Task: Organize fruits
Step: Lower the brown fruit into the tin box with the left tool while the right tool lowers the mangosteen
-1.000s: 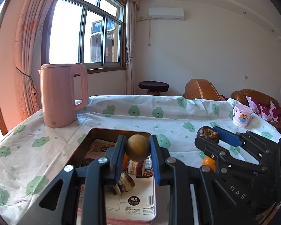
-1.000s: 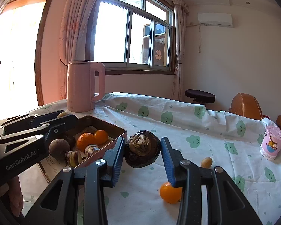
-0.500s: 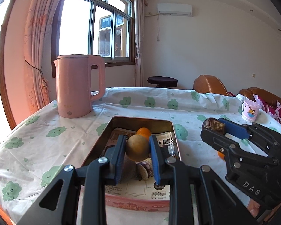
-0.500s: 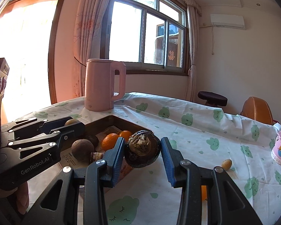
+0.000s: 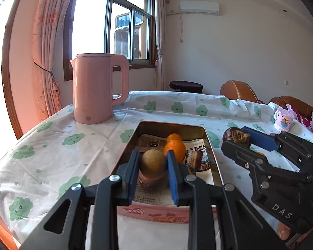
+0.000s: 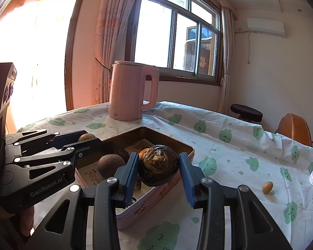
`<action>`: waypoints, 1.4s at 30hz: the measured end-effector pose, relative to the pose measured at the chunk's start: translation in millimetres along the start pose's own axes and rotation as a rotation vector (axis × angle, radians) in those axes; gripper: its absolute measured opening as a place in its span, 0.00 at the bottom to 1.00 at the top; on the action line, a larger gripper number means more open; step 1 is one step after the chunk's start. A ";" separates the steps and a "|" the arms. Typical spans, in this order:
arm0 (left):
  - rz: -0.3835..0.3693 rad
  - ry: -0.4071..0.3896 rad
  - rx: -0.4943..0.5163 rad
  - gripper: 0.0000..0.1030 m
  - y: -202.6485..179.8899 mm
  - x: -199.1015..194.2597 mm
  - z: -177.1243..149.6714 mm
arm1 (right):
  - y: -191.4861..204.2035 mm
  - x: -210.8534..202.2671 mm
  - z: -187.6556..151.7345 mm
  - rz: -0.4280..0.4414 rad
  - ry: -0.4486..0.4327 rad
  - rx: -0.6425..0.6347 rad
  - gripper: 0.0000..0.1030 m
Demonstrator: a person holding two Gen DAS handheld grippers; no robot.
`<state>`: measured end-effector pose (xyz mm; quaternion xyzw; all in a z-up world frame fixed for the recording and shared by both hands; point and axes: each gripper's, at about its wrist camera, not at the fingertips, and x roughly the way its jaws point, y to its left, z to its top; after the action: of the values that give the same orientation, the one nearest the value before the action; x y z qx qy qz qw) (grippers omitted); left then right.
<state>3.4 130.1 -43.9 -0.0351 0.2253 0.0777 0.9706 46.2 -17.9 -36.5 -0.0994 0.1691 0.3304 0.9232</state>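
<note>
Where the left view misses it, small tan fruit (image 6: 267,187) alone on cloth; both hand-held grippers clenched on fruit.

Both grippers close in over the tin

The left gripper (image 5: 153,164), clamped on the tan round fruit (image 5: 153,164), now hangs over the near half of the pink tin (image 5: 211,150) rather than short of it. The right gripper (image 6: 159,167), with its dark fruit (image 6: 159,167), comes from over the tablecloth (image 6: 229,145) to the tin's near edge.
</note>
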 end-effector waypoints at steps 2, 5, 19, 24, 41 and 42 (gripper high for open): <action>0.002 0.004 0.000 0.27 2.0 -0.1 -0.9 | 2.3 1.0 0.1 0.006 0.003 -0.001 0.40; 0.004 0.011 -0.002 0.27 5.6 -0.3 -2.5 | 7.3 3.3 -0.3 0.015 0.009 -0.009 0.40; 0.014 0.047 0.008 0.27 11.5 6.1 -10.6 | 16.9 13.1 -1.7 0.042 0.036 -0.024 0.40; 0.010 0.073 0.021 0.27 10.1 11.8 -13.6 | 13.1 19.7 -1.5 0.059 0.065 -0.005 0.40; 0.031 0.112 0.036 0.38 8.4 23.0 -19.9 | 14.0 42.6 -5.5 0.124 0.189 0.000 0.45; 0.037 0.111 0.034 0.40 8.9 22.6 -19.7 | 14.9 42.5 -5.6 0.126 0.190 -0.004 0.48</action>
<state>13.5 139.9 -71.9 -0.0186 0.2807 0.0898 0.9554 66.1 16.4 -58.8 -0.1213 0.2610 0.3771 0.8803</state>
